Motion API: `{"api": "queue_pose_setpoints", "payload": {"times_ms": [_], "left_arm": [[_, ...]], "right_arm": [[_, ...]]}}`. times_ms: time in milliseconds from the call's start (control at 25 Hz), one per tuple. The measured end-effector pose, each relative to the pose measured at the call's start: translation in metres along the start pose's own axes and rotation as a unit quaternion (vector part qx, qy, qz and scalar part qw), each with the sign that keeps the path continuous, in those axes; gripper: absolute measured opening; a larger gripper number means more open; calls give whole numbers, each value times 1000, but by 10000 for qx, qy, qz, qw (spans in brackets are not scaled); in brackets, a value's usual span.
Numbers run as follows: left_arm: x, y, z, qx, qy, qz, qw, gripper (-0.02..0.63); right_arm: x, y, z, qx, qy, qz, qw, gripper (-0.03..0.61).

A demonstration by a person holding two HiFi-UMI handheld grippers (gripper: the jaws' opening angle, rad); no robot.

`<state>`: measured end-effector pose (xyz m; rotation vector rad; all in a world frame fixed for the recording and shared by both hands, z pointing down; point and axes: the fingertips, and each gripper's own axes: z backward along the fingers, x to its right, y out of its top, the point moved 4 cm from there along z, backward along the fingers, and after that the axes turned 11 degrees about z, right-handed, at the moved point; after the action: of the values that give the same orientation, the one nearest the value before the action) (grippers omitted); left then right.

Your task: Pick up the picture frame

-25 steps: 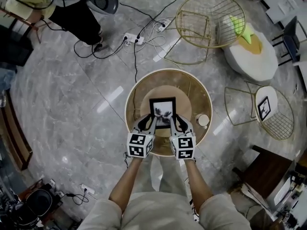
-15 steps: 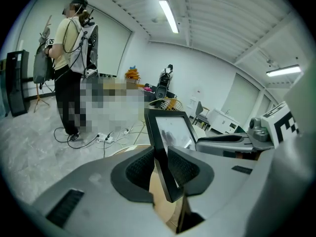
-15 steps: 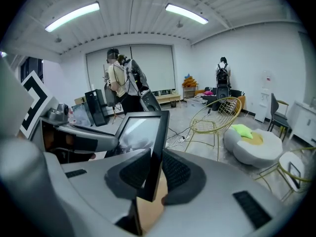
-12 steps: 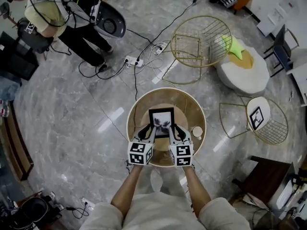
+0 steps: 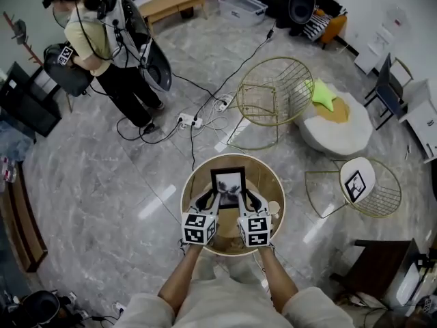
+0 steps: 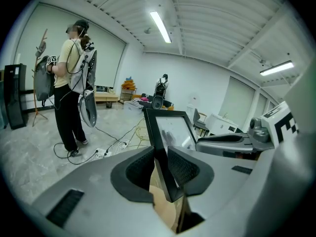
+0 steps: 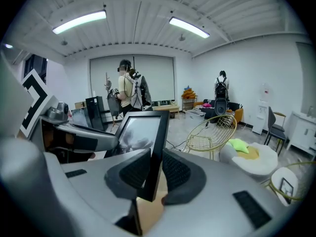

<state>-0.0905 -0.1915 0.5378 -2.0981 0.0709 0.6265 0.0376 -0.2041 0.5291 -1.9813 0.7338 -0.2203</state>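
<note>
The black picture frame (image 5: 228,183) with a grey print is held up above the round wooden table (image 5: 270,189). My left gripper (image 5: 213,199) is shut on its left edge and my right gripper (image 5: 245,199) on its right edge. In the left gripper view the picture frame (image 6: 168,137) stands upright, its black rim pinched between the ribbed pads (image 6: 140,168). From the right gripper view the picture frame (image 7: 148,137) shows edge-on, clamped between that gripper's two pads (image 7: 177,172).
A person (image 5: 102,39) with gear stands at the far left by cables and a power strip (image 5: 188,121) on the floor. Gold wire chairs (image 5: 273,91) and a white pouf (image 5: 338,125) lie beyond the table. A small cup (image 5: 274,203) sits on the table's right.
Both grippers have lifted the frame; the table and floor look smaller and farther below. The person at the left has come into fuller view.
</note>
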Motion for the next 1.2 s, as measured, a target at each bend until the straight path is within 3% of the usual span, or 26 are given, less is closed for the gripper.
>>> {"api": "queue_pose_setpoints", "payload": {"times_ms": [760,1200], "left_arm": [[44,62,29,514,-140,-495,9974,83],[67,117,48,1091,-266,-699,9912,80]], "right_arm": [[19,61,43,664,-323,84,9972,74],[33,117,62,1238,-521,295,9905,74]]}}
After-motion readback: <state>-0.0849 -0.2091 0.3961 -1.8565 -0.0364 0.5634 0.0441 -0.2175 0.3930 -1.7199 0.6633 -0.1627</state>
